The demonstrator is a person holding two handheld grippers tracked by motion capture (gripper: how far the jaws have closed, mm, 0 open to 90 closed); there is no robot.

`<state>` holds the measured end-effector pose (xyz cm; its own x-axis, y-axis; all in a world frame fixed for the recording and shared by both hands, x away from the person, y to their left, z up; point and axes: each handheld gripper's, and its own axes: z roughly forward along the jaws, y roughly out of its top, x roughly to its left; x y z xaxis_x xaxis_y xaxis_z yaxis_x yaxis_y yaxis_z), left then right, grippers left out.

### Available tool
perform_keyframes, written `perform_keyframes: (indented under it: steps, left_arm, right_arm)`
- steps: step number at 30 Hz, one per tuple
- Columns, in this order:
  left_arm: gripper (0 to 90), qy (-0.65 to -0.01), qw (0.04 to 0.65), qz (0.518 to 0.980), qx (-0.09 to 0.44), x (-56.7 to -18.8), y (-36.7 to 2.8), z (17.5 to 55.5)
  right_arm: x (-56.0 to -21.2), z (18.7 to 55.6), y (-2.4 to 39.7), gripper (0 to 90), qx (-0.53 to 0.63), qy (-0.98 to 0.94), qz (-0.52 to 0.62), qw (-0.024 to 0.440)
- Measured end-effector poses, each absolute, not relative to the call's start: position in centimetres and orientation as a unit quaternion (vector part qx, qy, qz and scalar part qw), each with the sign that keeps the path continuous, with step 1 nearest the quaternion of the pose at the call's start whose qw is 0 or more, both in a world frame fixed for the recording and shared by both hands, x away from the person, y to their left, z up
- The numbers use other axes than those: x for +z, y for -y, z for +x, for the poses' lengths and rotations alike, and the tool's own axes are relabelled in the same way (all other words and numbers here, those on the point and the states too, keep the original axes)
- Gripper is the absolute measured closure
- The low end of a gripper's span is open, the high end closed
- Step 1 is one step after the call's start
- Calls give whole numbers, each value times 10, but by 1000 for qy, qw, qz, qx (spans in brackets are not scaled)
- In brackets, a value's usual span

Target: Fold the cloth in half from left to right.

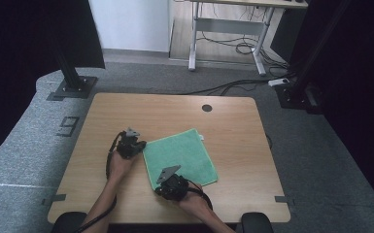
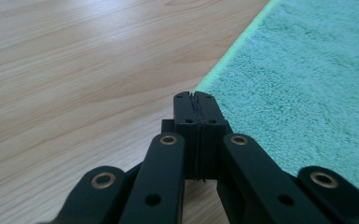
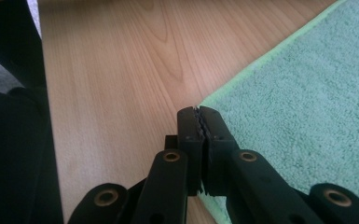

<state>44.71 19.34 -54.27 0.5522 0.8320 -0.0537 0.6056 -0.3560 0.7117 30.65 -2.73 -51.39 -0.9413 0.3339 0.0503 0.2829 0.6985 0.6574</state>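
A green towel point(image 1: 180, 156) is laid flat, turned a little askew, near the middle of the wooden table point(image 1: 233, 121), toward the person's edge. Its corner at nine o'clock is met by the left gripper point(image 1: 137, 146), and its corner at seven o'clock by the right gripper point(image 1: 167, 180).

In the left gripper view the jaws are seen fully closed, pad against pad, with the tip set at the towel's corner point(image 2: 307, 70). Whether any cloth is pinched between the pads cannot be told, since the corner is hidden behind the closed tip. The same is seen in the right gripper view: the toothed pads are pressed together at the pale green hem point(image 3: 307, 93), and a caught fold cannot be confirmed.

The chief risk is judged to be an empty or thin pinch. If only the hem's outer loops are caught, the corner may be pulled free once the grippers are lifted, and the towel may be left lying flat. If one corner is held and the other missed, the cloth may be dragged crooked across the table and bunched. A pinch pressed hard against the wood may also scrape the tips along the surface.

A small white tag point(image 1: 200, 137) is seen at the towel's one o'clock corner; no writing on it can be read. A "9" point(image 1: 68, 126) is marked on the grey floor at ten o'clock from the table.
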Motion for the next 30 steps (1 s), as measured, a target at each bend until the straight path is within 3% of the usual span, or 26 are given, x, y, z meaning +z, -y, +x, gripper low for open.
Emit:
perform_keyframes:
  steps: [14,30]
  left_arm:
    - [885,-473,354,792,154,-518,-230,432]
    - [883,-432,350,813,170,-480,-180,460]
  right_arm:
    - [-507,301,7,868,361,-921,142,26]
    - [-486,310,62,868,386,-900,189,71]
